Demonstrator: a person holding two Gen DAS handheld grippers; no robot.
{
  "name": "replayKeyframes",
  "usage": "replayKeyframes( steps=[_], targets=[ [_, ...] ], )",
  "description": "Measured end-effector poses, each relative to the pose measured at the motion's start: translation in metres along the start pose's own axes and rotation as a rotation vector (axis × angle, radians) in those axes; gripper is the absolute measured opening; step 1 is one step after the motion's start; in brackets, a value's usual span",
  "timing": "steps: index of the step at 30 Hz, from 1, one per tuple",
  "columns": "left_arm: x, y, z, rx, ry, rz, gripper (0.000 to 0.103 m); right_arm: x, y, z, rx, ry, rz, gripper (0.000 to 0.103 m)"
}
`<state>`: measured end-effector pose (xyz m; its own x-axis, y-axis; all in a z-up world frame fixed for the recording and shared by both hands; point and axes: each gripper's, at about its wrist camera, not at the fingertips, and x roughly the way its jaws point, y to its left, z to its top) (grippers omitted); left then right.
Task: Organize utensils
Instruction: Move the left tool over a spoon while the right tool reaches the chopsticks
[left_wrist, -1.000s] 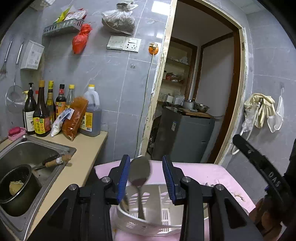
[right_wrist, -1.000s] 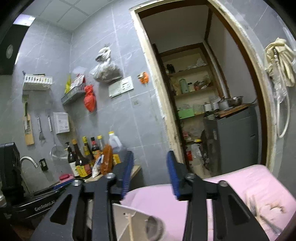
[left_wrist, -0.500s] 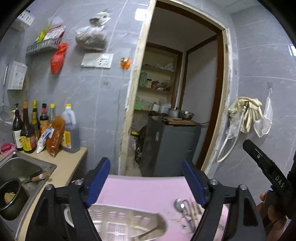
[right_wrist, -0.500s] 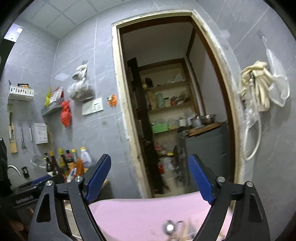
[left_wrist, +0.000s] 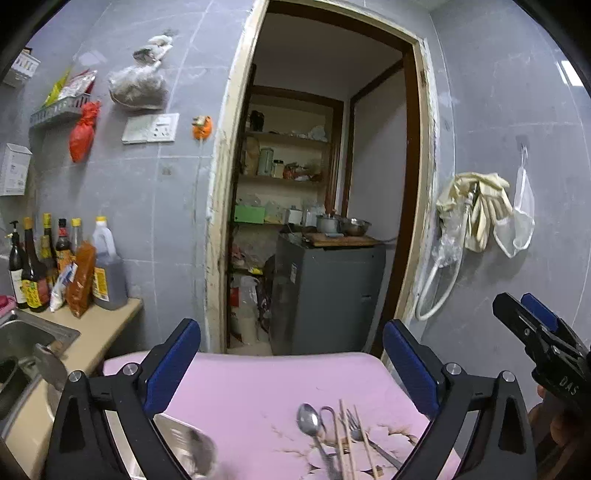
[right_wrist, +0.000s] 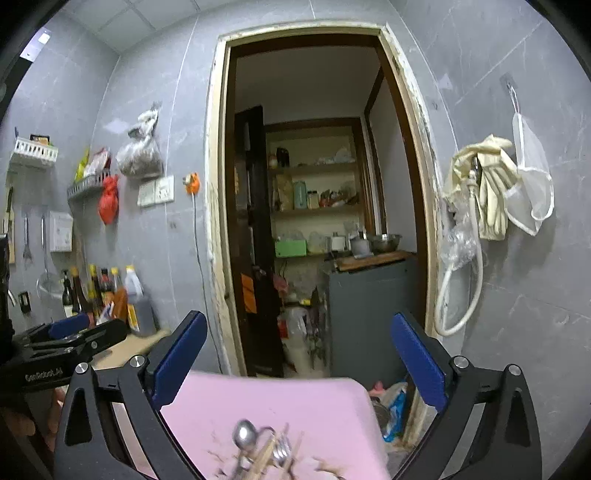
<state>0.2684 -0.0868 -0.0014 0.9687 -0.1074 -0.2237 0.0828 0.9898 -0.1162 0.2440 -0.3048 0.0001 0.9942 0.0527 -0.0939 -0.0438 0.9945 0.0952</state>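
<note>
Utensils (left_wrist: 334, 439) lie near the table's (left_wrist: 258, 384) front edge; only the left view shows the blurred, cut-off holder (left_wrist: 184, 450). Both grippers' (left_wrist: 291, 363) (right_wrist: 299, 354) jaws have just been opening and stand apart, empty.

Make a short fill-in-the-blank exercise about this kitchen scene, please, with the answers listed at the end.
1. The spoon, fork and chopsticks lie on a ____ mat.
2. Both the left gripper and the right gripper have jaws that are ____.
3. The rubber gloves hang on the wall to the ____ of the doorway.

Answers: pink; open; right
</note>
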Motion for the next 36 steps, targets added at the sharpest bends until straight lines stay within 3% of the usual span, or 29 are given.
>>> replayKeyframes(
  steps=[11,17,22,29,36],
  targets=[
    [0.057,-0.036,-0.044,0.018,0.166,-0.009,0.101,0.054,-0.062,-0.059,0.061,0.237,0.045,0.098],
    [0.088,-0.039,-0.063,-0.012,0.247,0.034,0.101,0.089,-0.078,-0.094,0.114,0.360,0.079,0.096],
    [0.118,-0.039,-0.081,-0.017,0.322,0.064,0.098,0.118,-0.076,-0.121,0.131,0.451,0.115,0.079],
    [0.161,-0.026,-0.110,-0.051,0.488,0.101,0.077,0.161,-0.057,-0.163,0.145,0.639,0.187,0.053],
    [0.204,-0.003,-0.132,-0.136,0.649,0.060,0.061,0.189,-0.030,-0.197,0.139,0.784,0.245,0.033]
  ],
)
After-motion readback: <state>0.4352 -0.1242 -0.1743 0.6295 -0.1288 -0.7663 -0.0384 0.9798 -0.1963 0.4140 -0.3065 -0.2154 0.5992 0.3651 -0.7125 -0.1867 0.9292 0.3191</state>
